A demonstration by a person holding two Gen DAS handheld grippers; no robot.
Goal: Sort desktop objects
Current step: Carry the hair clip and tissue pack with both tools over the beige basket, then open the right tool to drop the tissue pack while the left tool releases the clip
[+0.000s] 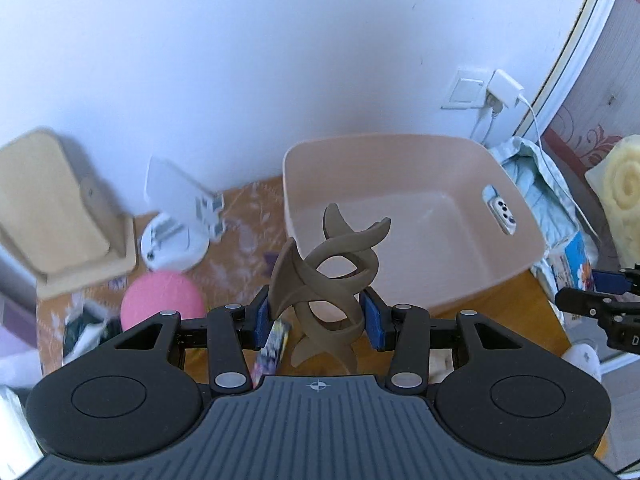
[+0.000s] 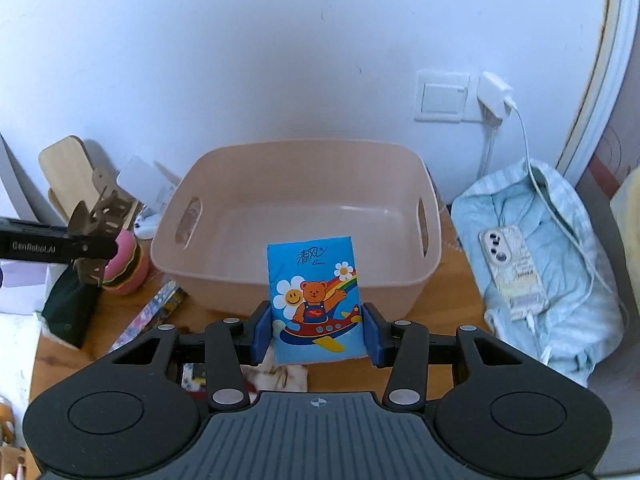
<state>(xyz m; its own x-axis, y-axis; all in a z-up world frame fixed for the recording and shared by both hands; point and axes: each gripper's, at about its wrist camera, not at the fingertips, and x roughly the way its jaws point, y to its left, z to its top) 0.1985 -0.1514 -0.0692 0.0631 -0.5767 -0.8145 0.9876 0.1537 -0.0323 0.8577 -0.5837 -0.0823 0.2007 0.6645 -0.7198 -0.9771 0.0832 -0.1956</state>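
Left gripper [image 1: 318, 322] is pinching a stiff, snaggy twisted sculpture [image 1: 332, 276] by its waist just before the bin [image 1: 516, 240], while right gripper [image 2: 316, 334] is squeezing a soft, light tissue pack [image 2: 316, 300] by its edges there too.

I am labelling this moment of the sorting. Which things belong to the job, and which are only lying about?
Part of the job:
- brown twisted holder, held in the left jaws
- blue tissue pack, held in the right jaws
- pink tub, nothing in it

Only lying about:
- phone on the light blue cloth
- charger in the wall socket
- wooden stand
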